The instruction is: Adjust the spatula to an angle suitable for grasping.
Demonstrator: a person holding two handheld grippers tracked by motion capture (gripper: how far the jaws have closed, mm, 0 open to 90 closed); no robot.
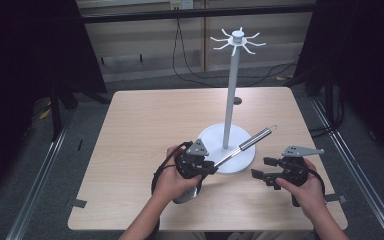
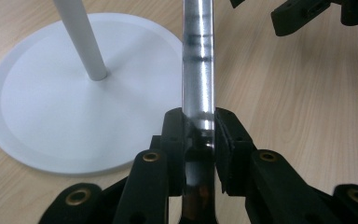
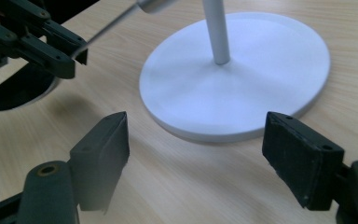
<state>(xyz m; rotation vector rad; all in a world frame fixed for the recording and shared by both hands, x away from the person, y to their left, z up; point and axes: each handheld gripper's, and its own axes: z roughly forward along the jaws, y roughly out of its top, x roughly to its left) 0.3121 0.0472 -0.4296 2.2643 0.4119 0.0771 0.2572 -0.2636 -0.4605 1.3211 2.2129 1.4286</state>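
Hands held two black tools over a pale wooden desk (image 1: 145, 120). The left tool (image 1: 211, 167) was clenched on a long shiny metal utensil (image 1: 250, 141). In the left gripper view, its two black pads (image 2: 228, 140) pressed on both sides of the silver handle, and the handle ran straight up and away from the tool. From the high view, the utensil stuck out from the left tool, tilted up and away, and passed above the round white base (image 1: 240, 155) of a stand. The utensil's far end had a small loop on it. Its other end, down under the left hand (image 1: 172, 180), looked like a dark rounded part, but it was hard to tell what it was. The stand had a thin white pole (image 1: 230, 95) that rose up from the base, just beyond the left tool, with little hooks (image 1: 237, 42) spread out at the top. The right tool (image 1: 260, 168) was released, with its jaws wide apart and nothing between them. It hung just above the desk, near the edge of the white base and apart from the utensil. The right hand (image 1: 307, 192) held it from behind.
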